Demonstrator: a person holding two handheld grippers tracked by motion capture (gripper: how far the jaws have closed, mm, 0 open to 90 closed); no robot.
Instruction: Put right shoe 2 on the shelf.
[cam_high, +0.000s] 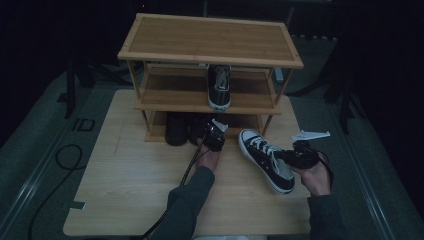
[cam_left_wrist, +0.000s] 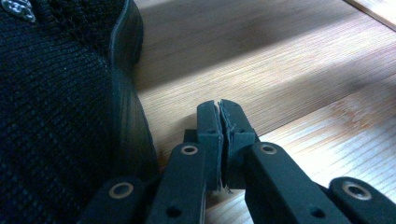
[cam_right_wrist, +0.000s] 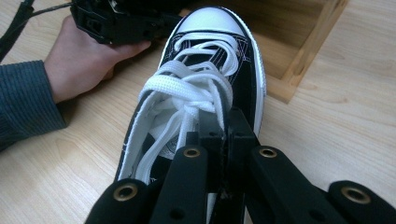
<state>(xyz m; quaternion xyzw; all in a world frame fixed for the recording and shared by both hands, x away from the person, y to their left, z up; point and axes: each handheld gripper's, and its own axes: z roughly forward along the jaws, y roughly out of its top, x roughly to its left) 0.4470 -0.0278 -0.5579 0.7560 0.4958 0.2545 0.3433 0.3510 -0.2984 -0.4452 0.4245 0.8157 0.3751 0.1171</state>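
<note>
My right hand-held gripper (cam_right_wrist: 224, 140), jaws together, pinches the black-and-white canvas sneaker (cam_right_wrist: 205, 88) by its collar; lifting it level should clear the wooden rack (cam_high: 210, 65) ahead.

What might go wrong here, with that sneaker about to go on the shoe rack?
The right gripper seems shut on just the sneaker's collar, so it may swing or slip when lifted. The middle shelf has room beside the parked sneaker, but its toe could catch the shelf edge. The left gripper sits close by and might get bumped.
</note>
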